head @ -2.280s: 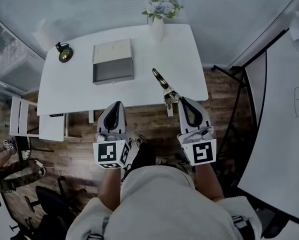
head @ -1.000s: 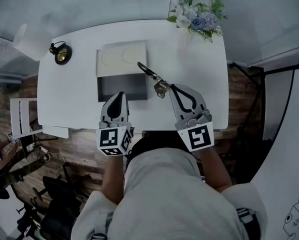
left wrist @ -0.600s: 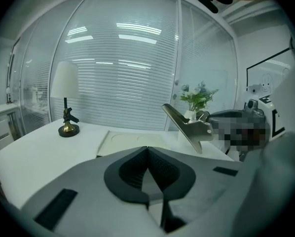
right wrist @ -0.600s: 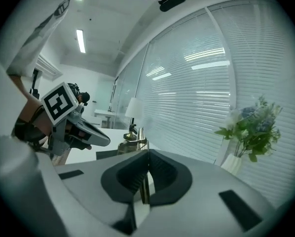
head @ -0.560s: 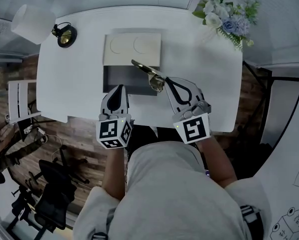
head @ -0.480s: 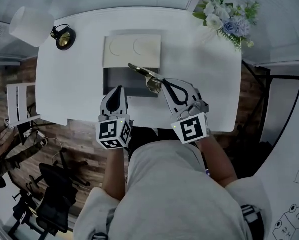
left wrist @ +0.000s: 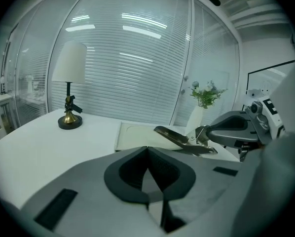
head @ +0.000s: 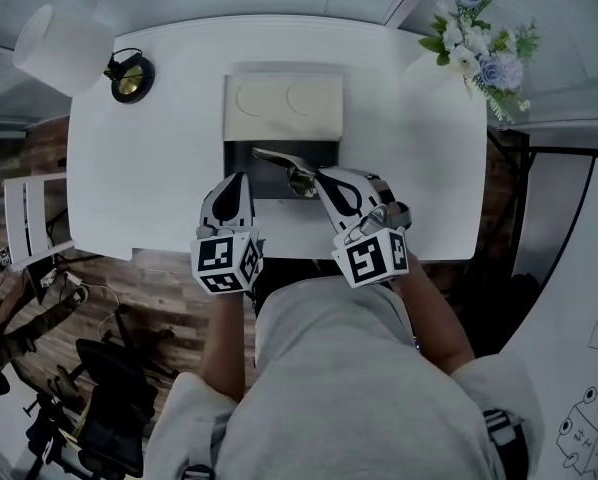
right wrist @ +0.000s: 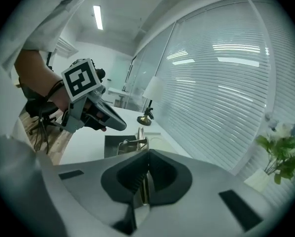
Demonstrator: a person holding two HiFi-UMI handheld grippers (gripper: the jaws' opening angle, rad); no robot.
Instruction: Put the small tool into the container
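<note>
the small tool (head: 279,159) is held pinched in the right gripper (head: 317,175), with the container (head: 251,180) lying below it for release (left gripper (head: 236,184) closed, empty, beside it).

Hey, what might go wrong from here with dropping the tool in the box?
The right tongs grip the metal tool by one end only, so it may swing or slip early. It sticks out sideways over the open container; released too high, it could bounce onto the lid. The left tongs hover close and could be struck.
</note>
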